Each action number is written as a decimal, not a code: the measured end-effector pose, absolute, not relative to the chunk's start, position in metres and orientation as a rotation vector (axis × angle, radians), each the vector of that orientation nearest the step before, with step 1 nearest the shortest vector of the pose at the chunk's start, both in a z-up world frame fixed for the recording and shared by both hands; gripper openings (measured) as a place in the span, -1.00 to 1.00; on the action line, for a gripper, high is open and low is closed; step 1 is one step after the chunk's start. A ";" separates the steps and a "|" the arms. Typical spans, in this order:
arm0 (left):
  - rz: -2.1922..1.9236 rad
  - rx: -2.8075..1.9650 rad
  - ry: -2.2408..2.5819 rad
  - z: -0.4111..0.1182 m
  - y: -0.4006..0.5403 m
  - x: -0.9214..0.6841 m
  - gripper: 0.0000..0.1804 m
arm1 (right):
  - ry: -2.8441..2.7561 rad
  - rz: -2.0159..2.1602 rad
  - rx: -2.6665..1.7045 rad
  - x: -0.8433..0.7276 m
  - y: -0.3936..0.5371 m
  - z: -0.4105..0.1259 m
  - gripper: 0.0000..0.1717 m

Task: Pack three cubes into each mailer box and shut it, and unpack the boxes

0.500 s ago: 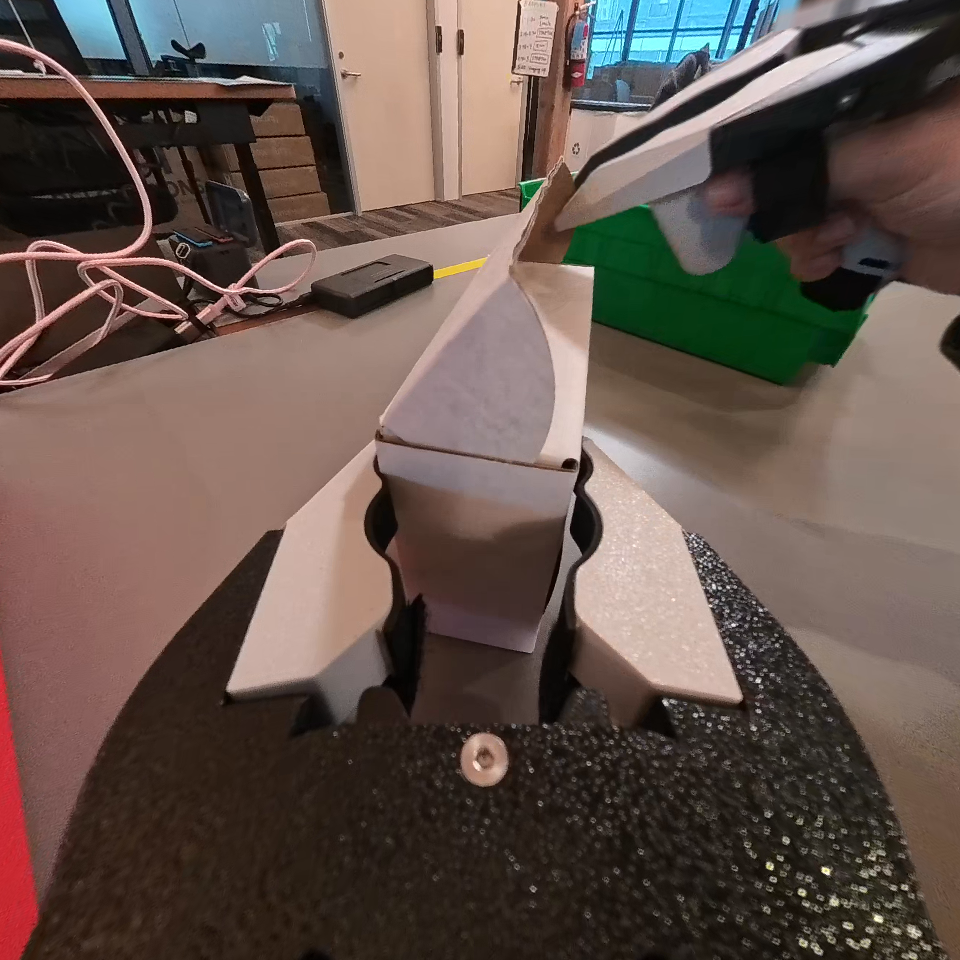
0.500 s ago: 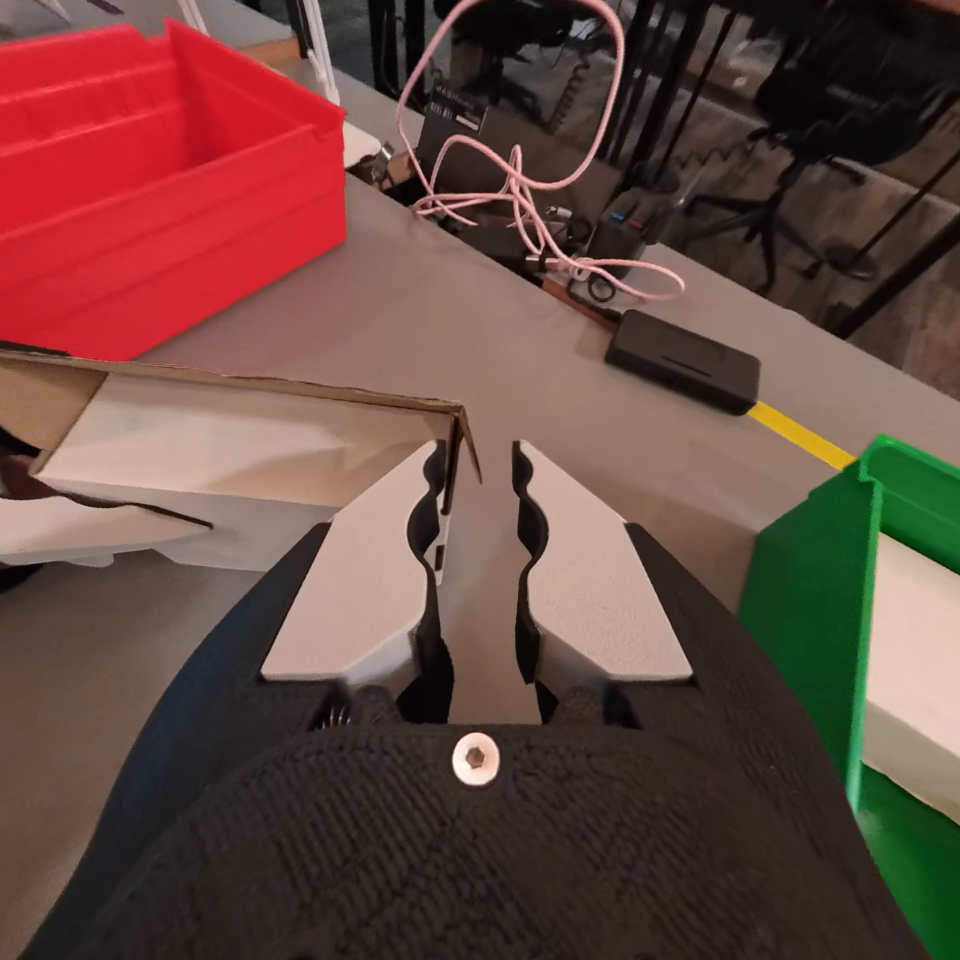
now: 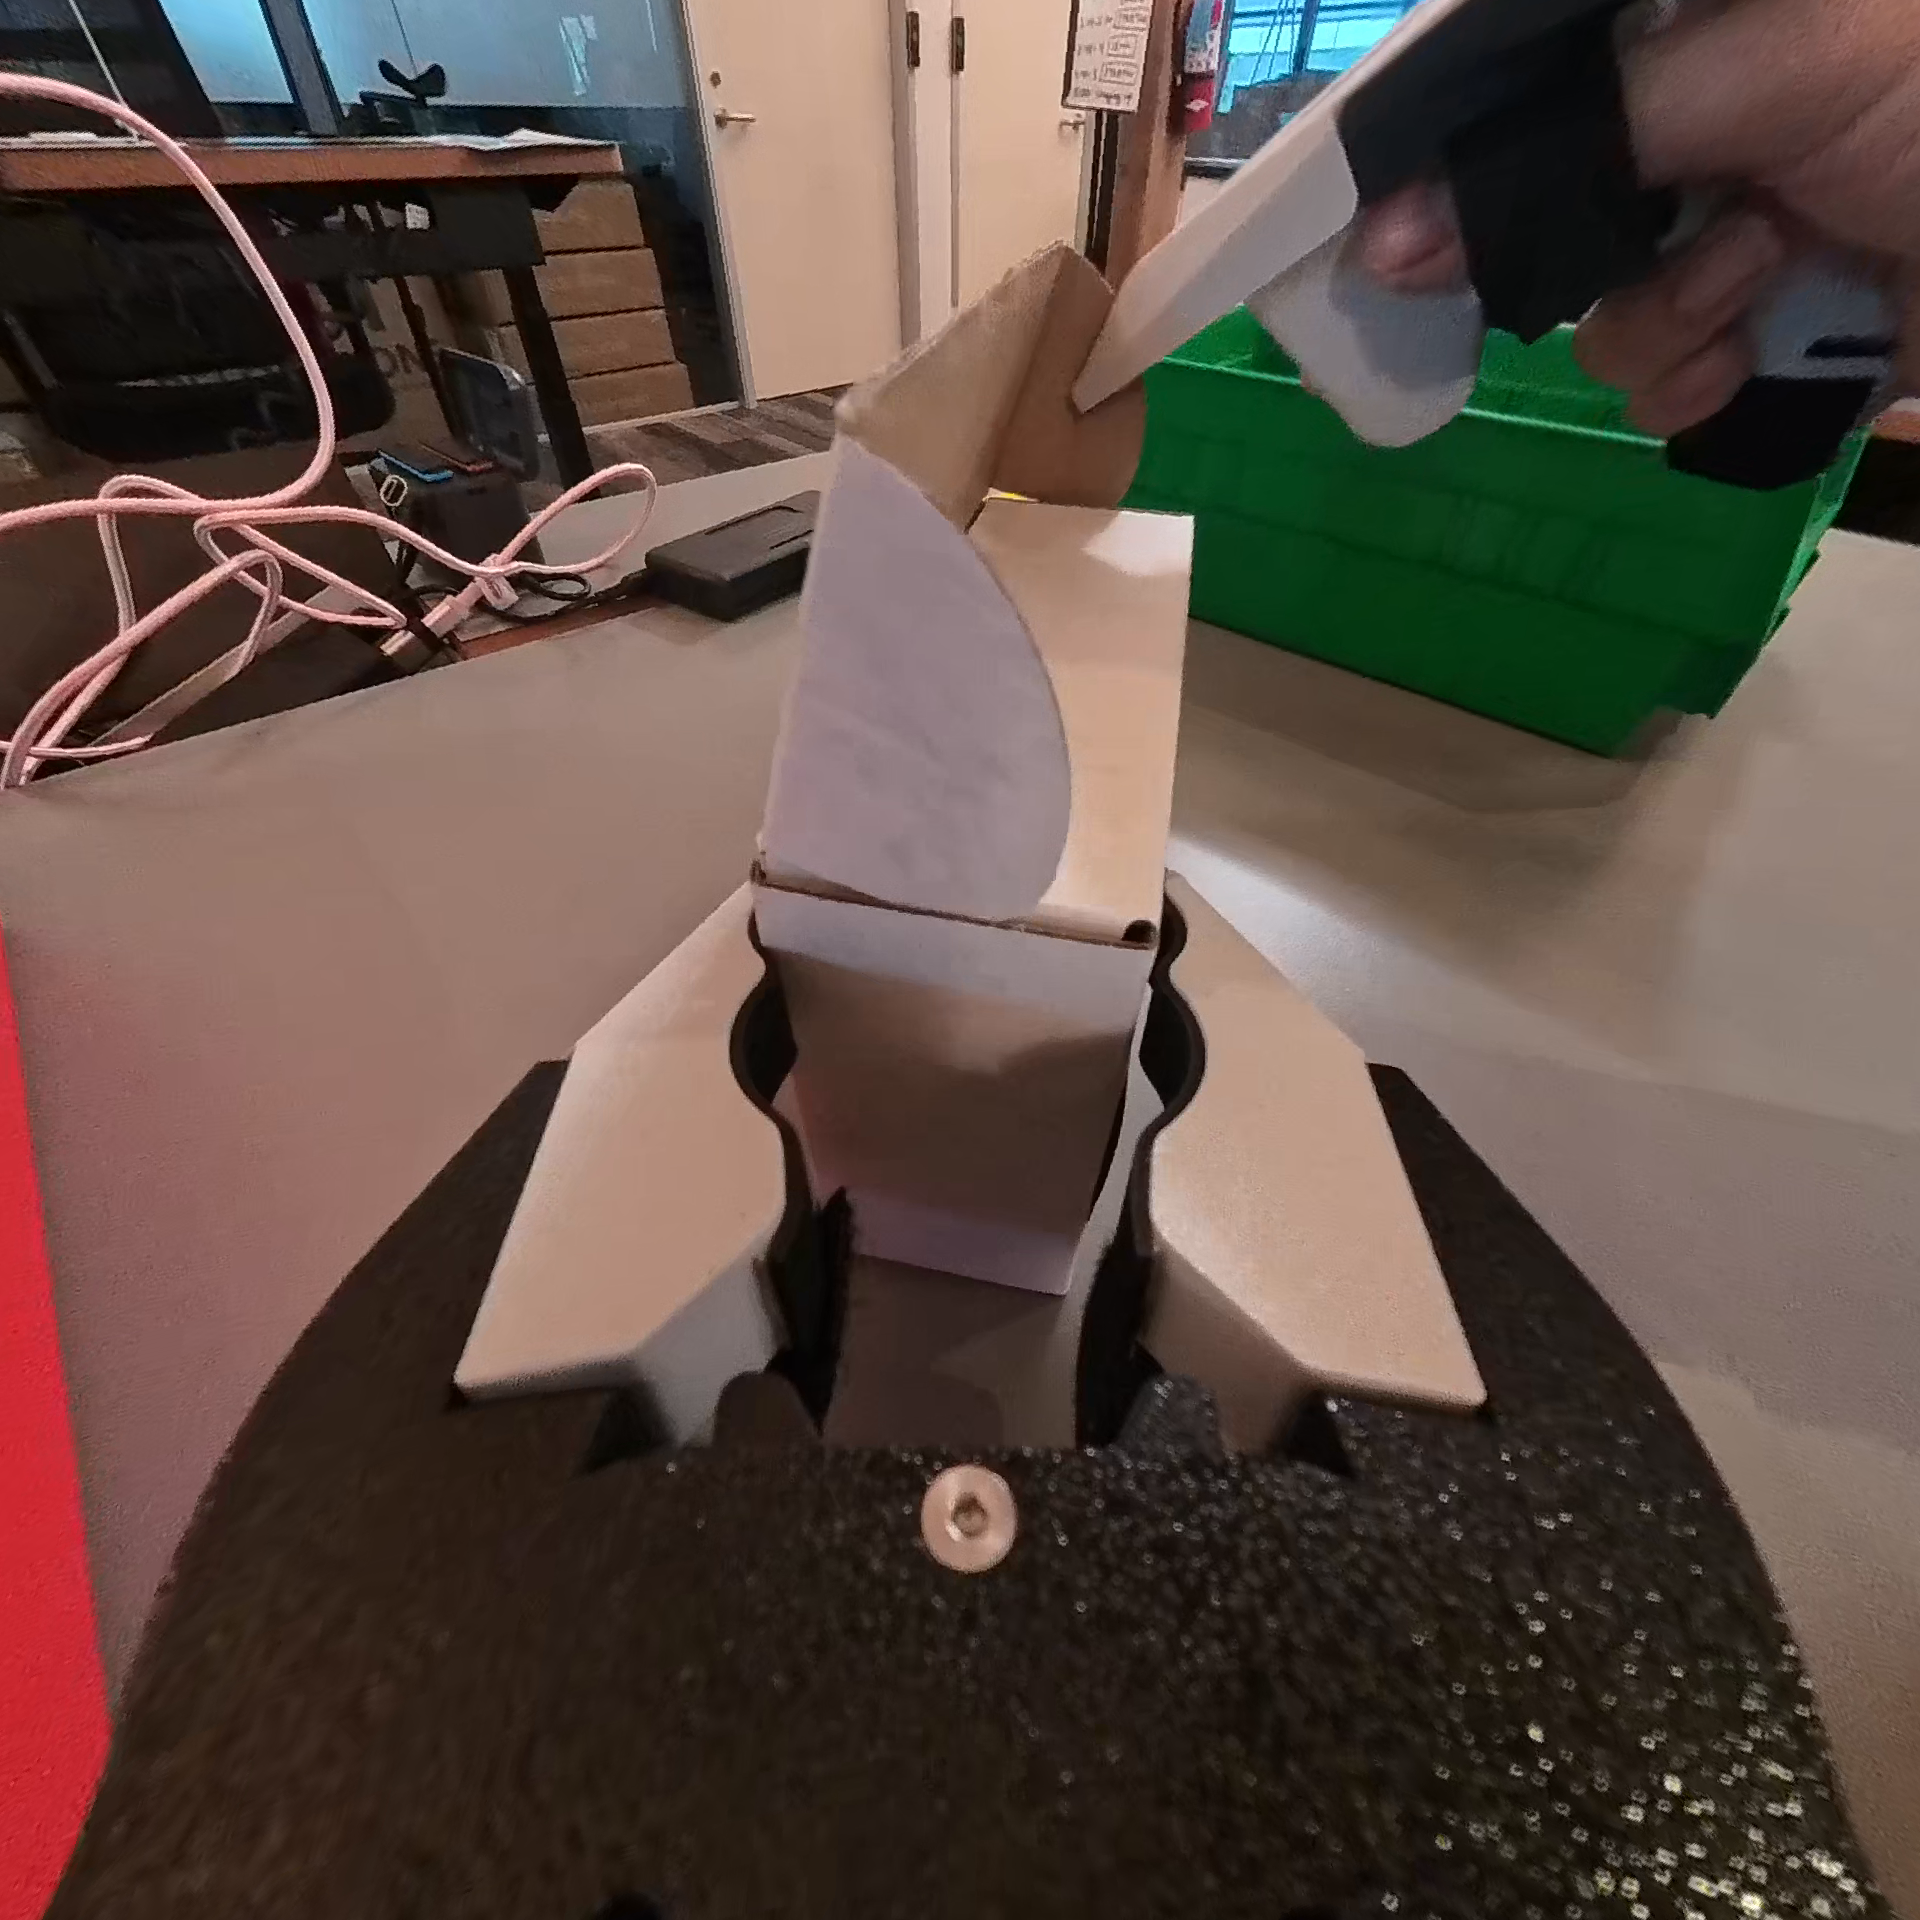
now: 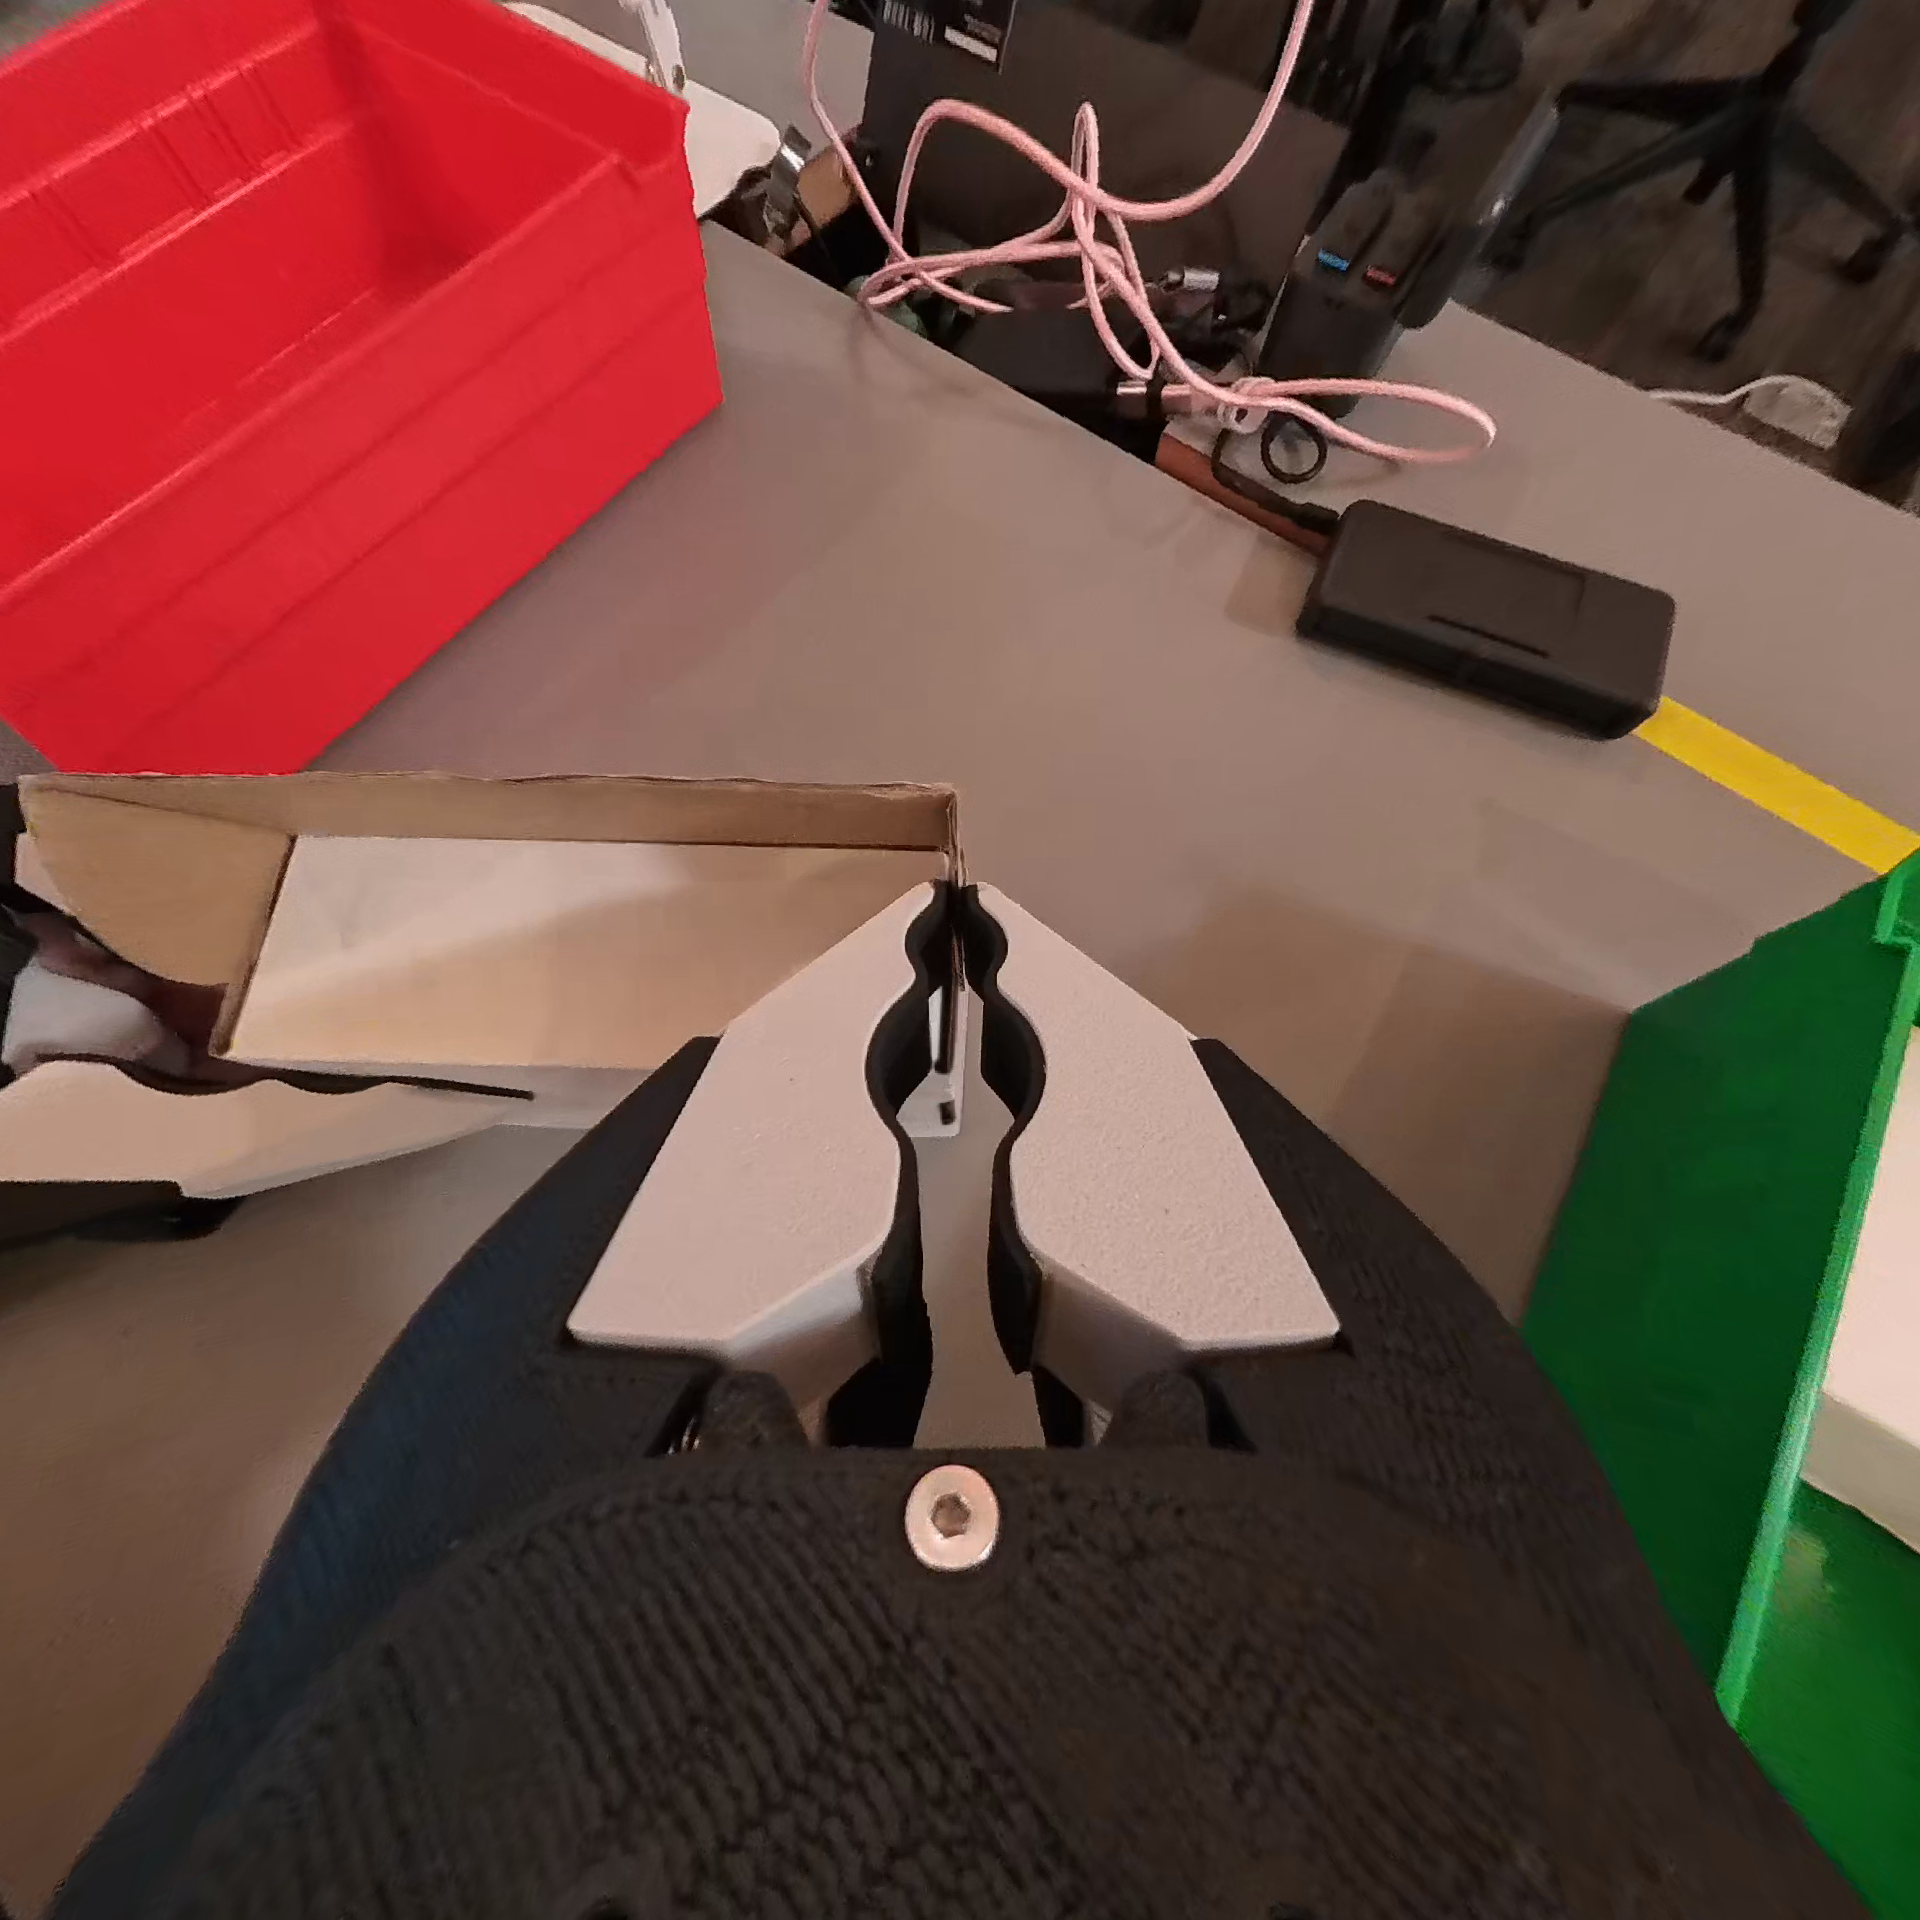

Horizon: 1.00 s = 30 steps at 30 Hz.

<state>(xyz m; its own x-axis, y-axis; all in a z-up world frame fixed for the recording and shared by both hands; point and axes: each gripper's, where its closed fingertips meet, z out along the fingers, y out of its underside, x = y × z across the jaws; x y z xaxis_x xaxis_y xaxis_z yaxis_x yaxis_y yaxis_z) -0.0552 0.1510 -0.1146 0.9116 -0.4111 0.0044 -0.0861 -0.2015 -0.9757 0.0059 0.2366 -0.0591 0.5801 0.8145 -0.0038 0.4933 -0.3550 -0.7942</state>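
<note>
A white mailer box [image 3: 961, 1070] stands on the grey table, its near end between my left gripper's [image 3: 961, 940] pads, which press on its two sides. Its lid [image 3: 914, 717] is partly raised, brown inside. In the left wrist view my right gripper [image 3: 1107, 390], held by a hand, pinches the lid's far side flap [image 3: 1081, 416]. In the right wrist view my right gripper [image 4: 956, 894] is shut on that thin cardboard flap [image 4: 951, 847] at the lid's [image 4: 582, 935] corner. No cubes are visible.
A red bin [image 4: 312, 343] stands at the far left of the right wrist view. A green bin [image 3: 1475, 561] holding a white box [image 4: 1870, 1330] stands to the right. A black device [image 4: 1486, 613] and pink cables [image 4: 1122, 270] lie at the table's far edge. Spacing between my two grippers at the tips: around 12 cm.
My right gripper closed its pads on the lid's side flap; half a second ago they stood apart around it. The lid has risen a little. My left gripper still grips the box.
</note>
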 end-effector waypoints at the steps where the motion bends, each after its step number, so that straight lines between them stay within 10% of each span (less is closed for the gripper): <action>1: -0.308 -1.764 0.373 -0.115 0.151 -0.055 -0.26 | -1.041 0.523 -2.037 0.005 0.237 -0.059 -1.00; 24: -0.330 -1.779 0.454 -0.116 0.144 -0.055 -0.19 | -1.058 0.600 -2.080 0.003 0.235 -0.061 -1.00; 30: -0.430 -1.446 0.480 -0.035 0.102 -0.071 -0.09 | -1.074 0.614 -2.074 0.002 0.234 -0.061 -1.00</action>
<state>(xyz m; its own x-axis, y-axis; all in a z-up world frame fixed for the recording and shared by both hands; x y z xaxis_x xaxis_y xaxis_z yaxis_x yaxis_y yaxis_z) -0.0711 0.1023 -0.0349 0.8322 -0.5520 -0.0523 -0.0092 0.0805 -0.9967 0.0022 0.2344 -0.0609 0.5415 0.8363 -0.0859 0.4987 -0.4018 -0.7680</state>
